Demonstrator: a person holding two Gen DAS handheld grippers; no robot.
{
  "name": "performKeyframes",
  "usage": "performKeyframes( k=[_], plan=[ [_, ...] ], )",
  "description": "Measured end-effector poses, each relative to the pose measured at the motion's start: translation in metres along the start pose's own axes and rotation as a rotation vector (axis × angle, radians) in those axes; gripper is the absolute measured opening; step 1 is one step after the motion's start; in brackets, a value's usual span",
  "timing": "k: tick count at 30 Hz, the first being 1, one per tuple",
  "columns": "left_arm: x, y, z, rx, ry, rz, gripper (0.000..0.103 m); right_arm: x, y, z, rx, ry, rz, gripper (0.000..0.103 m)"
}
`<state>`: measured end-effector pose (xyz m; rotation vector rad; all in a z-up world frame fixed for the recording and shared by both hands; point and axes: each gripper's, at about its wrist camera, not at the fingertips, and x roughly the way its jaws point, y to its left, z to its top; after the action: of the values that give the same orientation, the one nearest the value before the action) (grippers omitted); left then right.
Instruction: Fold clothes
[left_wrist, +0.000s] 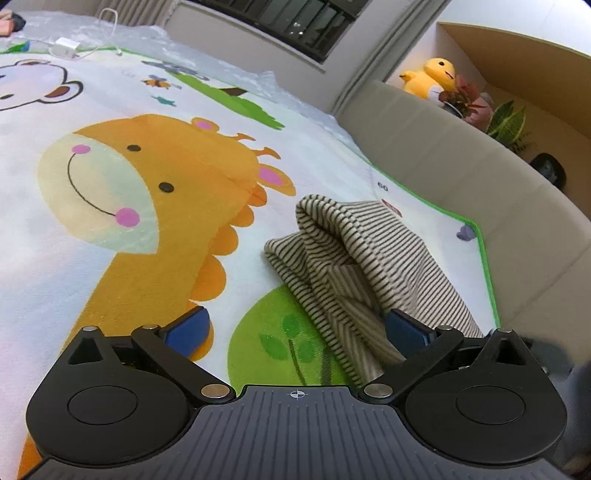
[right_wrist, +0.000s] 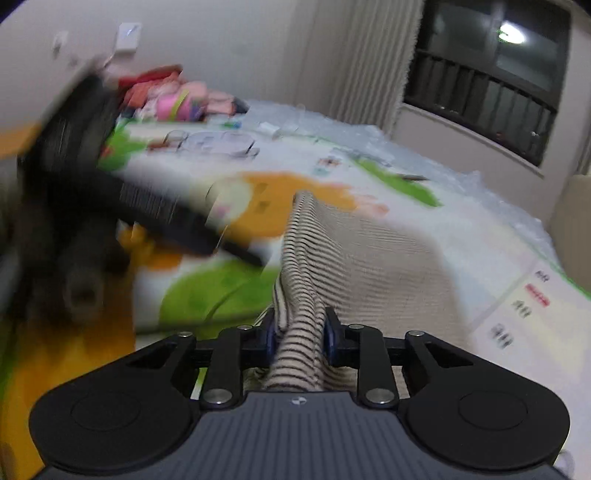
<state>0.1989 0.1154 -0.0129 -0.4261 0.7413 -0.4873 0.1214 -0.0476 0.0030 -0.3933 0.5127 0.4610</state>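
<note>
Striped beige knit garment (left_wrist: 354, 254) lies half-folded beside the giraffe-print mat's (left_wrist: 147, 206) giraffe; my right gripper (right_wrist: 298, 334) pinches it, left gripper (left_wrist: 295, 325) spread; folding remains unfinished, I judge.

Left wrist view sharp, evenly lit, soft indoor light w/ faint shadows; fisheye bends edges, corners go dark. Right wrist view motion-blurred, esp. the dark blurred gripper shape (right_wrist: 92, 192) at left; lamp glare reflects in the dark barred window (right_wrist: 491, 74).

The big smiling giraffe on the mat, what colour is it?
Orange giraffe with a cream muzzle and pink cheeks, clearest in the left wrist view.
</note>
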Motion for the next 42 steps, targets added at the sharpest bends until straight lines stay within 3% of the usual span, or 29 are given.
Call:
performKeyframes(
  k=[3, 8, 10, 15, 19, 22, 25, 29, 32, 35, 37, 42],
  plan=[
    [-0.007, -0.007, 0.007, 0.009, -0.008, 0.008, 0.103, -0.001, 0.013, -0.001, -0.042, -0.021, -0.03, 0.039],
    [-0.013, -0.038, 0.02, 0.065, -0.073, -0.035, 0.1, -0.004, 0.014, -0.003, -0.044, -0.031, -0.025, 0.041],
    [-0.01, -0.051, 0.023, 0.086, -0.085, -0.049, 0.086, -0.006, 0.012, -0.004, -0.036, -0.035, -0.019, 0.042],
    [0.008, -0.078, 0.024, 0.141, -0.055, -0.097, 0.084, -0.014, 0.006, -0.004, 0.002, -0.052, 0.01, 0.047],
    [0.027, -0.078, 0.019, 0.16, -0.005, -0.054, 0.083, -0.036, -0.008, 0.0, 0.066, -0.118, 0.095, 0.048],
    [0.041, -0.061, 0.014, 0.107, 0.041, -0.022, 0.088, -0.06, -0.022, 0.007, 0.113, -0.168, 0.17, 0.048],
    [0.05, -0.041, 0.009, 0.04, 0.068, -0.02, 0.091, -0.063, -0.03, 0.0, 0.127, -0.149, 0.136, 0.048],
    [0.05, -0.039, 0.006, 0.048, 0.071, -0.022, 0.092, -0.031, -0.026, -0.029, 0.161, -0.011, 0.103, 0.045],
    [0.044, -0.044, 0.005, 0.074, 0.06, -0.008, 0.091, -0.026, -0.001, -0.038, 0.059, -0.02, 0.036, 0.055],
    [0.027, -0.055, 0.013, 0.108, -0.016, 0.011, 0.087, -0.026, 0.01, -0.038, 0.015, -0.014, 0.009, 0.062],
    [0.013, -0.067, 0.02, 0.139, -0.076, -0.01, 0.087, -0.029, 0.008, -0.04, 0.016, -0.015, 0.01, 0.062],
    [-0.001, -0.089, 0.031, 0.164, -0.119, -0.183, 0.087, -0.028, 0.009, -0.042, 0.039, -0.032, 0.019, 0.066]
  ],
)
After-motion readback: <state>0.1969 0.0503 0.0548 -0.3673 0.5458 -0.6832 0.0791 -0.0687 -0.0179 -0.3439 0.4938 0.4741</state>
